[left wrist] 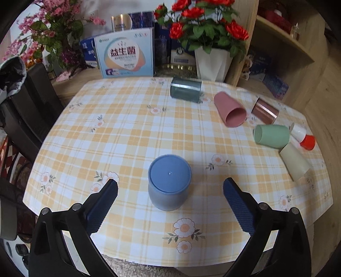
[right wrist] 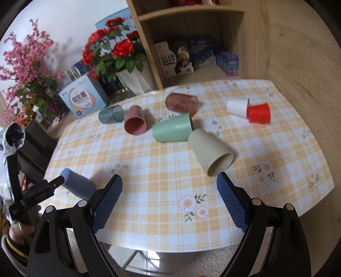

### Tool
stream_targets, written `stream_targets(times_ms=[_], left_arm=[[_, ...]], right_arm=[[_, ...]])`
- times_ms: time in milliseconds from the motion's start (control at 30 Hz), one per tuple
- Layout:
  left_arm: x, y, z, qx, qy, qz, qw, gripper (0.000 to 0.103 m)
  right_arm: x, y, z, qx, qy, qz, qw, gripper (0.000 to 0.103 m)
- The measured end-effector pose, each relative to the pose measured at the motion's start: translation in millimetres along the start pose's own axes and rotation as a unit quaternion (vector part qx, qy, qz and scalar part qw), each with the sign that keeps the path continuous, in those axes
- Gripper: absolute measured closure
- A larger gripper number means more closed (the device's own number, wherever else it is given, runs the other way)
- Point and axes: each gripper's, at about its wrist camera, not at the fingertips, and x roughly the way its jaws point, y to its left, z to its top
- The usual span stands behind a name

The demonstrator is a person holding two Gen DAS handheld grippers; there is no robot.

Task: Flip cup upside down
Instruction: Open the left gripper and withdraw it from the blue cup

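Note:
A blue cup (left wrist: 169, 183) stands upside down on the checked tablecloth (left wrist: 132, 132), base up. My left gripper (left wrist: 170, 187) is open, its fingers apart on either side of the cup and not touching it. The same cup shows at the left in the right wrist view (right wrist: 77, 184), with the left gripper's finger beside it. My right gripper (right wrist: 169, 185) is open and empty over the table's front part. A beige cup (right wrist: 210, 152) lies on its side just beyond its right finger (right wrist: 231, 204).
Several cups lie on their sides: green (right wrist: 172, 127), pink (right wrist: 135, 123), clear brown (right wrist: 181, 103), grey-blue (right wrist: 110, 114), white (right wrist: 236, 106) and red (right wrist: 257, 113). Flower vases (left wrist: 212, 61), boxes (left wrist: 125, 54) and a wooden shelf (right wrist: 191, 12) stand behind the table.

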Motion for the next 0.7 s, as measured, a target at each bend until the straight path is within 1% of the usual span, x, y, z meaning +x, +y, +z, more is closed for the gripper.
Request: stream_targets(times_ms=[100, 167, 300, 367, 400, 500, 700], left_arm=[[-37, -4, 7, 0.004, -0.038, 0.003, 0.9993, 0.006], [-69, -11, 13, 0.014, -0.066, -0.003, 0.9977, 0.006], [-130, -25, 19, 0.031, -0.120, -0.019, 0.9921, 0.006], [-157, -31, 19, 0.036, -0.142, -0.036, 0.9886, 0.006], [-166, -34, 19, 0.038, -0.151, -0.038, 0.9870, 0.006], [-202, -44, 15, 0.047, -0.192, -0.028, 0.9798, 0.006], [-232, -58, 2, 0.060, -0.233, 0.001, 0.9705, 0.006]], right_arm=[[-25, 10, 7, -0.017, -0.021, -0.010, 1.000, 0.016], [-41, 17, 10, -0.027, -0.031, -0.019, 0.999, 0.016], [-79, 29, 17, -0.049, -0.070, -0.029, 0.996, 0.016], [-98, 33, 21, -0.054, -0.089, -0.031, 0.994, 0.016], [-108, 34, 22, -0.053, -0.100, -0.031, 0.993, 0.016], [-126, 35, 25, -0.050, -0.115, -0.030, 0.992, 0.016], [-152, 35, 24, -0.051, -0.138, -0.035, 0.988, 0.016]])
